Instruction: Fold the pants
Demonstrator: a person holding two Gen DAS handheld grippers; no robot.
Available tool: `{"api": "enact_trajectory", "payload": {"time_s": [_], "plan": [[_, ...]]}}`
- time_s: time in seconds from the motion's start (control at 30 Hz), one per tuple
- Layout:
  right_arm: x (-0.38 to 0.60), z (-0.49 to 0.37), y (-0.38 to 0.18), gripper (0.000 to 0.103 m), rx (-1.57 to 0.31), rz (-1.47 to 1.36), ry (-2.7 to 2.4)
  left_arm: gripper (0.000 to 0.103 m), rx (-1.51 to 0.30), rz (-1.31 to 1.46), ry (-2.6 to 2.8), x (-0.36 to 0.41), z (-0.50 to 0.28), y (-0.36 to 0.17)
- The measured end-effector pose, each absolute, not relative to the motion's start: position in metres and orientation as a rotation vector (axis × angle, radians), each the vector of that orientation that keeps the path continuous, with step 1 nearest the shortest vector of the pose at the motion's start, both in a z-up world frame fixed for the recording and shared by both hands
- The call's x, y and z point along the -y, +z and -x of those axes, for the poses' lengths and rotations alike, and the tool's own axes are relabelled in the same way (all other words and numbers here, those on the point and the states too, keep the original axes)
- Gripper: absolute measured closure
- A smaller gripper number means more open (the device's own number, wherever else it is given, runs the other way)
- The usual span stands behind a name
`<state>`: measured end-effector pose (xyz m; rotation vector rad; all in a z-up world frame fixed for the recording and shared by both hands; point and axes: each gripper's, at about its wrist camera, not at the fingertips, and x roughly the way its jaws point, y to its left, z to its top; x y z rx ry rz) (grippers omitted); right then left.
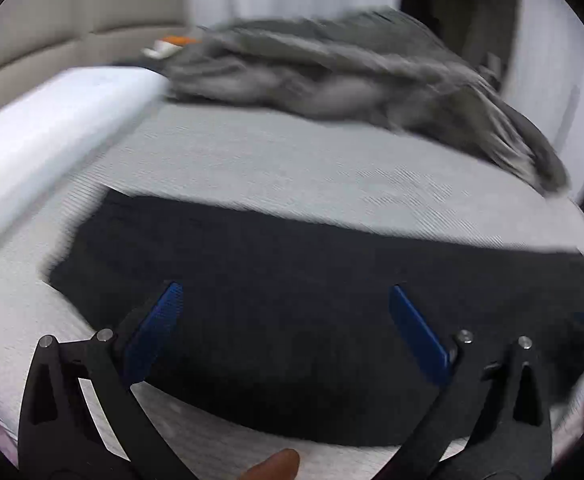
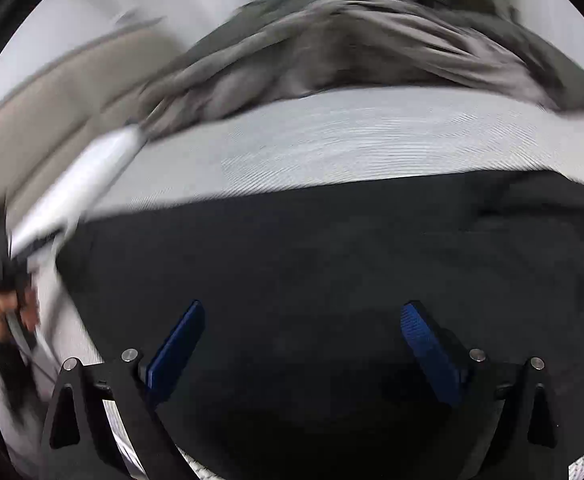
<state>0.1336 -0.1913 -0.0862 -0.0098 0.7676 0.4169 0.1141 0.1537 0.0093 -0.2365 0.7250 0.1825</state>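
Both grippers (image 1: pixel 285 292) (image 2: pixel 302 310) gape empty over black pants (image 1: pixel 292 300); only left view shows an orange object (image 1: pixel 181 40).

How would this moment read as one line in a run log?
left gripper: open, empty | right gripper: open, empty | black pants: flat on bed

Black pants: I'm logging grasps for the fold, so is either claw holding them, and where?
Nothing is held. The left claw and the right claw are both open above the black pants, which lie flat on the bed.

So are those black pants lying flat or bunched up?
Flat: the black pants lie as one smooth dark band across the bed, with straight edges.
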Motion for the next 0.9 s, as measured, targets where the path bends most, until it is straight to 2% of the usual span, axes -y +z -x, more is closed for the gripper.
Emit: {"api": "enact_trajectory", "payload": {"time_s": [0.17,0.3,0.53,0.67,0.77,0.9], "plan": [[0.153,-0.12,-0.116,0.003,-0.824,0.119,0.413,0.001,-0.801,0.167,-0.018,-0.065,-0.116,-0.016],[0.164,-0.108,-0.123,0.003,-0.799,0.203,0.374,0.001,-0.853,0.034,-0.09,-0.009,-0.115,-0.043],[0.281,-0.109,-0.123,0.003,-0.796,0.215,-0.047,0.001,-0.874,0.027,-0.069,-0.024,-0.116,-0.06],[0.34,-0.11,-0.117,0.003,-0.809,0.028,-0.15,0.001,-0.881,0.035,-0.049,-0.039,-0.111,-0.055],[0.32,-0.104,-0.1,0.003,-0.751,-0.006,-0.083,0.001,-0.875,0.061,-0.077,-0.038,-0.116,-0.048],[0.243,-0.111,-0.096,0.003,-0.716,-0.01,0.14,0.001,-0.904,0.089,-0.084,-0.019,-0.136,-0.048]]}}
